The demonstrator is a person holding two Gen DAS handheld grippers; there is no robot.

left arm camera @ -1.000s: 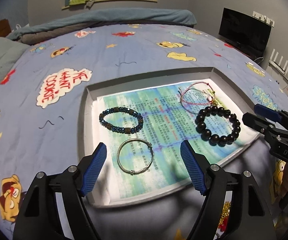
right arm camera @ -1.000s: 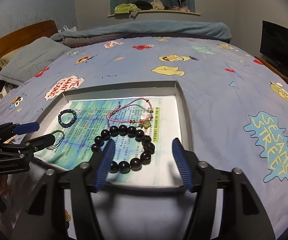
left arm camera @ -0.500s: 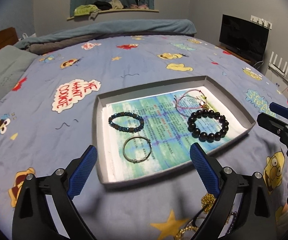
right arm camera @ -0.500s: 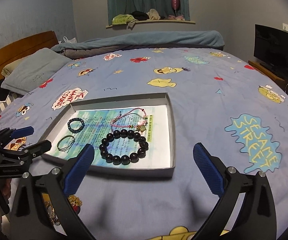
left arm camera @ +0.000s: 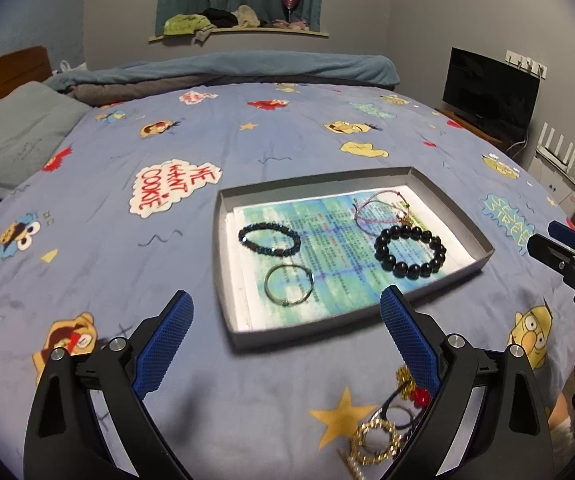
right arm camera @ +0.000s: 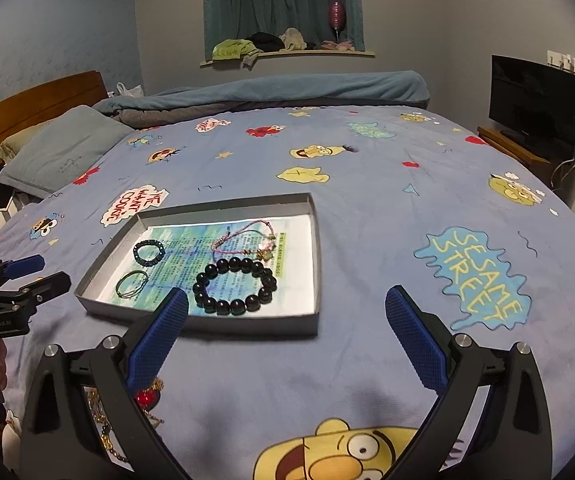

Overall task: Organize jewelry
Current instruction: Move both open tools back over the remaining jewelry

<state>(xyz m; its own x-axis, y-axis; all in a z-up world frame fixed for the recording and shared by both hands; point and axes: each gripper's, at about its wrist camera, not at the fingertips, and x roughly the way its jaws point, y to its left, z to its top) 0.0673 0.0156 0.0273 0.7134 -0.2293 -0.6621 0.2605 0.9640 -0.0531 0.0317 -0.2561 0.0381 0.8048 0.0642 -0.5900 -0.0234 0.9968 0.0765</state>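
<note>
The left gripper [left arm camera: 285,330] and the right gripper [right arm camera: 287,326] both hover above the bedspread [left arm camera: 247,140] with jaws spread wide and nothing between them. Four pieces already lie apart in the shallow grey cardboard tray [left arm camera: 220,240], on a sheet of printed paper: a black bead bracelet [left arm camera: 410,252], a dark blue bead bracelet [left arm camera: 269,236], a thin metal bangle [left arm camera: 289,284] and a pink cord bracelet [left arm camera: 381,210].

What is left to sort, by the look of it, is the tangled heap of jewelry [left arm camera: 387,426] on the bedspread near the front edge of the tray, partly hidden behind the left gripper's right finger — gold-coloured chain and a beaded gold ring, a dark hoop, a red bead. These pieces are likely light and limp; chain would sag and slide off smooth pads, though the ribbed blue rubber should help. The strands seem to overlap, so lifting one may drag the others along. The stiff parts — the gold ring or the dark hoop — probably offer the surest hold, pinched across the rim. The soft quilt underneath will give under pressure, so a fingertip could catch fabric along with a chain.
</note>
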